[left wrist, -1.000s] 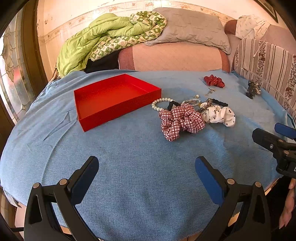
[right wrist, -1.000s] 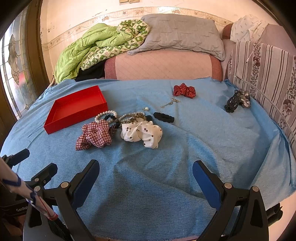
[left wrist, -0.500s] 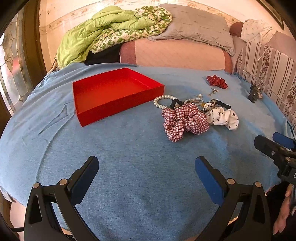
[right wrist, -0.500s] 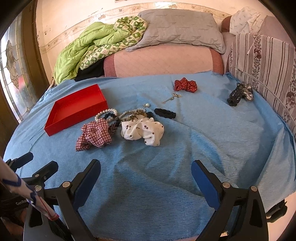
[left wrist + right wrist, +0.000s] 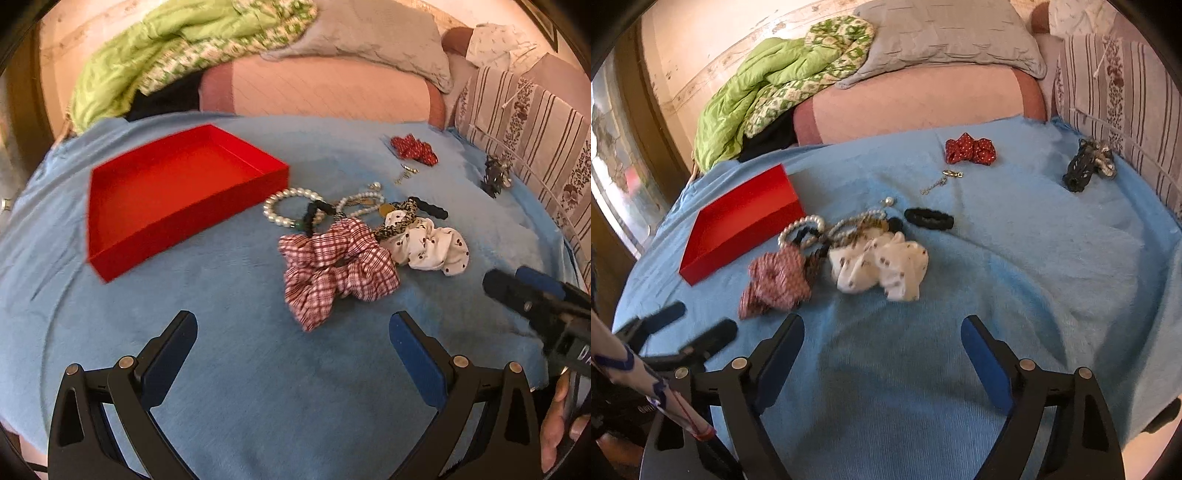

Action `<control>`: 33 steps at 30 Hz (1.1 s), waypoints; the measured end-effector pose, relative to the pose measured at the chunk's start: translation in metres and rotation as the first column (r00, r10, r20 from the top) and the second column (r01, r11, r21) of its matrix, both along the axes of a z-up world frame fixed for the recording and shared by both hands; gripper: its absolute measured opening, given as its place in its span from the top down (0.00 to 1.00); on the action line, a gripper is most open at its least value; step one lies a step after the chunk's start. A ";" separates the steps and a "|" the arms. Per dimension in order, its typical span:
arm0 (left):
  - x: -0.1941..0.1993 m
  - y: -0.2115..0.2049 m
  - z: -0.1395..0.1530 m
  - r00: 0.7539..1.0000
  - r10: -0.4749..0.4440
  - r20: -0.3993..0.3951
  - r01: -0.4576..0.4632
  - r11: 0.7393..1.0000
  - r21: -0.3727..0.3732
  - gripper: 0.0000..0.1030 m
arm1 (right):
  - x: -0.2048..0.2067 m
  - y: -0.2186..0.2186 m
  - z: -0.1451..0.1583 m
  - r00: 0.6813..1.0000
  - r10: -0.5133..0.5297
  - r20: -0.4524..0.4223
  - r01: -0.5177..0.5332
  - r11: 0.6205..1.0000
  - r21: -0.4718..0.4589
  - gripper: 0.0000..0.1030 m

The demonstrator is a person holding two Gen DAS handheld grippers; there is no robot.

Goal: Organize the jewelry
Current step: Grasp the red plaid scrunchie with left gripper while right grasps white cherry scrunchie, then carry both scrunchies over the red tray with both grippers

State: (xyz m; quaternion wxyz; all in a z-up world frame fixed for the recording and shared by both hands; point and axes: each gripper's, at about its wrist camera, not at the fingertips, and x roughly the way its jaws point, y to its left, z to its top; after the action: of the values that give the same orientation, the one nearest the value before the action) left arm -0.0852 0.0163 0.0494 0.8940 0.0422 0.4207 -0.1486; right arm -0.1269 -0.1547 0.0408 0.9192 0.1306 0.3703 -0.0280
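Bed under blue blanket [image 5: 229, 369]. Red tray [image 5: 177, 195] left, open. Just right of it, a tangle: pearl bracelet [image 5: 286, 210], plaid scrunchie [image 5: 336, 269], white dotted scrunchie [image 5: 882, 266]. Red bow [image 5: 970, 151] farther back. Left hand-held gripper [image 5: 291, 334] and right hand-held gripper [image 5: 882, 334] both spread apart, holding nothing.

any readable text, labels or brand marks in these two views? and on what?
"D…": white letters on the right gripper's body, cut off at the frame edge; the rest cannot be read.
White print on the left gripper's body: too blurred to read.
None on the red box or the jewelry.
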 end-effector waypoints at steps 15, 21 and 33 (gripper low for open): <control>0.052 -0.011 -0.020 0.996 -0.050 -0.069 0.044 0.995 -0.086 0.49 | 0.015 -0.013 -0.010 0.999 -0.040 -0.030 0.042 0.998 0.056 0.12; 0.052 -0.010 -0.020 0.992 -0.108 -0.068 0.099 0.987 -0.125 0.79 | 0.030 -0.005 -0.013 0.999 0.006 -0.047 -0.003 0.998 0.068 0.12; 0.045 -0.008 -0.016 0.991 -0.135 -0.018 0.133 0.986 -0.096 0.80 | 0.068 0.005 -0.035 0.991 0.048 -0.124 -0.043 0.998 0.046 0.87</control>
State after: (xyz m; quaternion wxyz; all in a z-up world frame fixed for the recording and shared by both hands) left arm -0.0399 0.0085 0.0334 0.8778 0.0261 0.4201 -0.2287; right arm -0.0587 -0.1493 0.0054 0.8915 0.1399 0.4308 -0.0072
